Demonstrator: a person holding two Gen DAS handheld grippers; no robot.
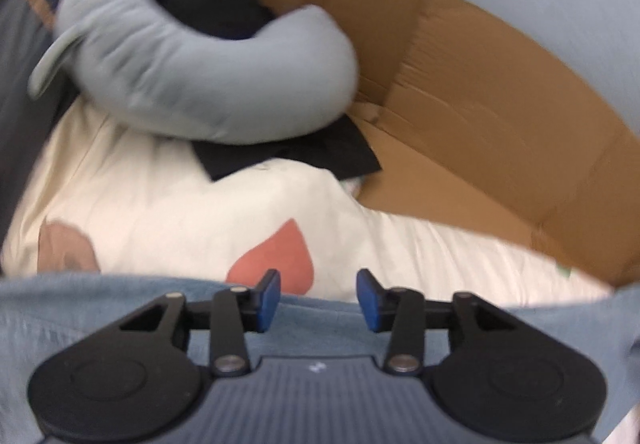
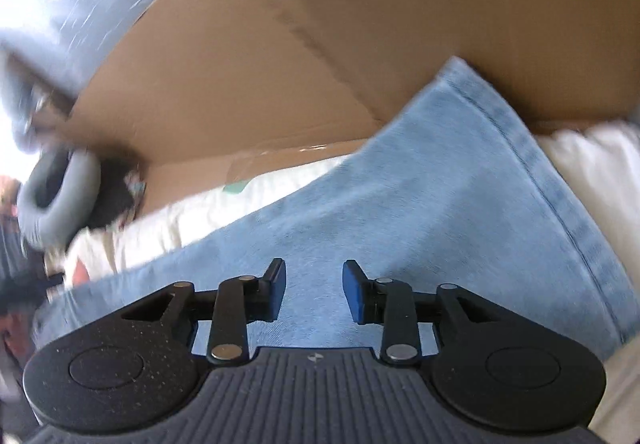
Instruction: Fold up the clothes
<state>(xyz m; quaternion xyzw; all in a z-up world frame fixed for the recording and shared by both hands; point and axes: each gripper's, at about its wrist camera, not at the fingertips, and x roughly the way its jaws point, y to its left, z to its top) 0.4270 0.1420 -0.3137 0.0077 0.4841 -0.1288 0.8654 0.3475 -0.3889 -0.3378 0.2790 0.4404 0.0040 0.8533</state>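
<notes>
Both views blurred. Left gripper [image 1: 318, 300] spread, nothing between its blue pads [image 1: 270, 300], hanging over the edge of the jeans [image 1: 100, 308]. Right gripper [image 2: 315, 292] also spread and empty, above the jeans [image 2: 420, 196]. Jeans lie flat on a cream sheet [image 1: 160, 204] with red and brown prints, stretching toward the cardboard box [image 1: 480, 116]. Grey curved pillow [image 1: 192, 84] rests beyond, on a dark cloth [image 1: 288, 160] beside the box.
</notes>
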